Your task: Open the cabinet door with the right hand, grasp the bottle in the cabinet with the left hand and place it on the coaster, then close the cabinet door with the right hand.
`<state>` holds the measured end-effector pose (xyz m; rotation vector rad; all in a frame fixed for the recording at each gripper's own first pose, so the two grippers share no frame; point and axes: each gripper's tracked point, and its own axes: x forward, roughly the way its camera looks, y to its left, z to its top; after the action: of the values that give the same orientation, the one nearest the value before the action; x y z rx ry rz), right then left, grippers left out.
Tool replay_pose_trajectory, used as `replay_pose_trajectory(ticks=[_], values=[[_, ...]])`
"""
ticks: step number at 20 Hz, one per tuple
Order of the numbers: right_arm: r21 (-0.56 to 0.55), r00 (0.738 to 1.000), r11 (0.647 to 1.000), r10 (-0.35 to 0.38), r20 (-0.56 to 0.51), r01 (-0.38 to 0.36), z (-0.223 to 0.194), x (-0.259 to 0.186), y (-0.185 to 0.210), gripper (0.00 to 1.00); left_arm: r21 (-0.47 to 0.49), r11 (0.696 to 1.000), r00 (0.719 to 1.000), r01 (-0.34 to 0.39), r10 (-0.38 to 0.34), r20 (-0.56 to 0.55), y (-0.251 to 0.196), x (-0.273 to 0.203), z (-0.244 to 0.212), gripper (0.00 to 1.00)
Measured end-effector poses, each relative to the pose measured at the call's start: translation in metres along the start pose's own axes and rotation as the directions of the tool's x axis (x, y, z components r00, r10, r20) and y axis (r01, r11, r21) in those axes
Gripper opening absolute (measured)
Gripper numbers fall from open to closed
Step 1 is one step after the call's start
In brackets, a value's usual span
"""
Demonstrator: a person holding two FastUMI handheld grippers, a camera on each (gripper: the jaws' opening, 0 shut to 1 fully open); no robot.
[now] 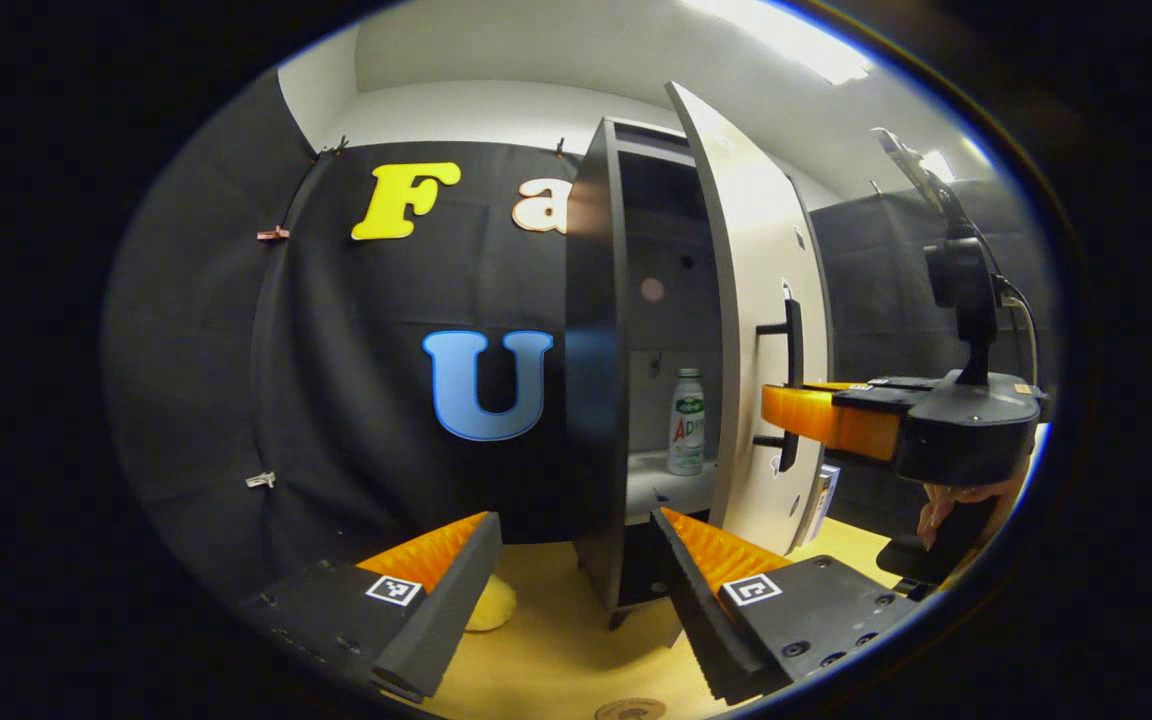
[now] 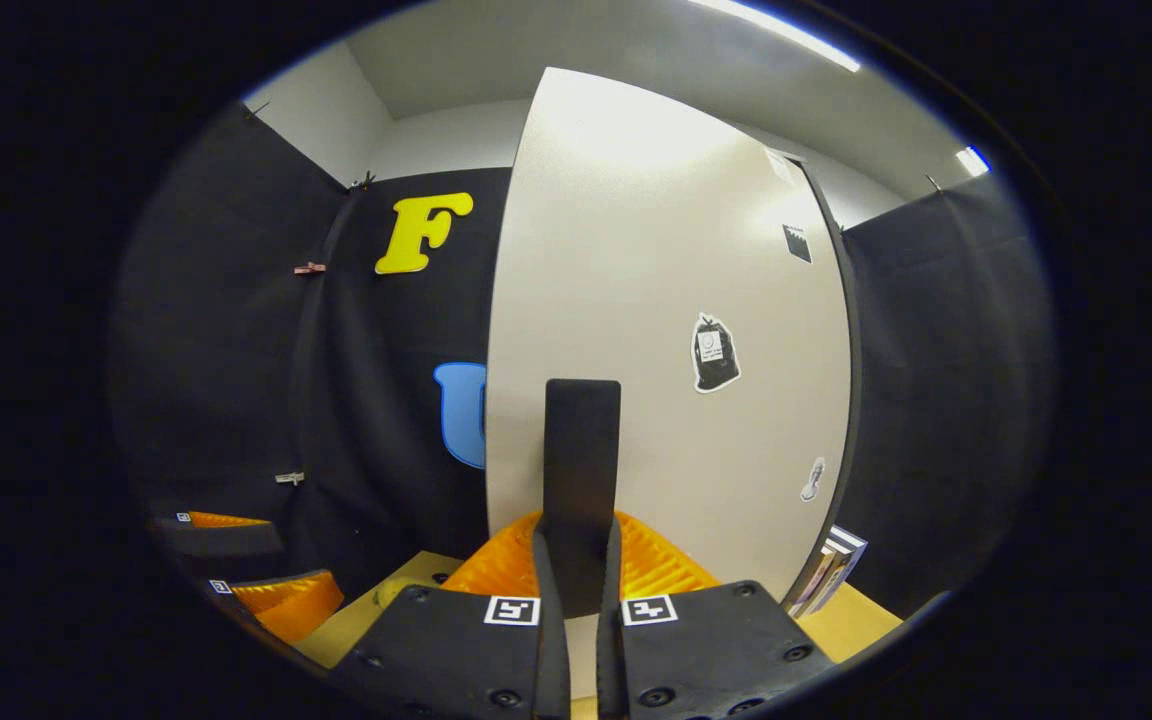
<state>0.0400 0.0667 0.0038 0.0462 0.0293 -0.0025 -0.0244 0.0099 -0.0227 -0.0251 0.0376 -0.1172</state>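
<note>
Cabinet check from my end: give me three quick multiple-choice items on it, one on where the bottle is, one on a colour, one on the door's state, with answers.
1. Where does the bottle stand?
A. On a shelf inside the cabinet
B. On the table
C. Between the left gripper's fingers

2. What colour is the door handle?
A. White
B. Black
C. Yellow

3. How does the cabinet door stand?
A. Fully shut
B. Taken off
C. Swung partly open

Answers:
1. A, the left gripper view shows it upright on the shelf behind the door.
2. B, it shows dark against the pale door in both views.
3. C, the left gripper view sees past its edge to the shelf, while the right gripper clamps the handle and the left gripper waits open.
</note>
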Motion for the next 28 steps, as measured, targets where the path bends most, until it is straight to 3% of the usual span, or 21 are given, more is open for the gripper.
replay_pose_trajectory(ticks=[10,16,23,28], values=[[-0.003,1.000,1.000,0.001,-0.006,-0.001,0.007,-0.069,-0.047,0.14,0.034,0.995,0.995,0.095,-0.096,0.023,-0.071,-0.007,0.014,0.94],[-0.012,0.999,0.999,-0.050,-0.015,0.050,0.004,-0.133,-0.110,0.14,0.038,0.981,0.981,0.190,-0.191,0.027,-0.133,0.006,0.013,0.94],[-0.041,0.988,0.987,-0.155,0.003,0.155,0.008,-0.165,-0.169,0.13,0.027,0.953,0.954,0.300,-0.300,-0.004,-0.199,0.026,0.002,0.94],[-0.070,0.981,0.979,-0.192,-0.003,0.192,0.005,-0.179,-0.207,0.13,0.036,0.950,0.951,0.310,-0.311,-0.002,-0.236,0.028,0.005,0.94]])
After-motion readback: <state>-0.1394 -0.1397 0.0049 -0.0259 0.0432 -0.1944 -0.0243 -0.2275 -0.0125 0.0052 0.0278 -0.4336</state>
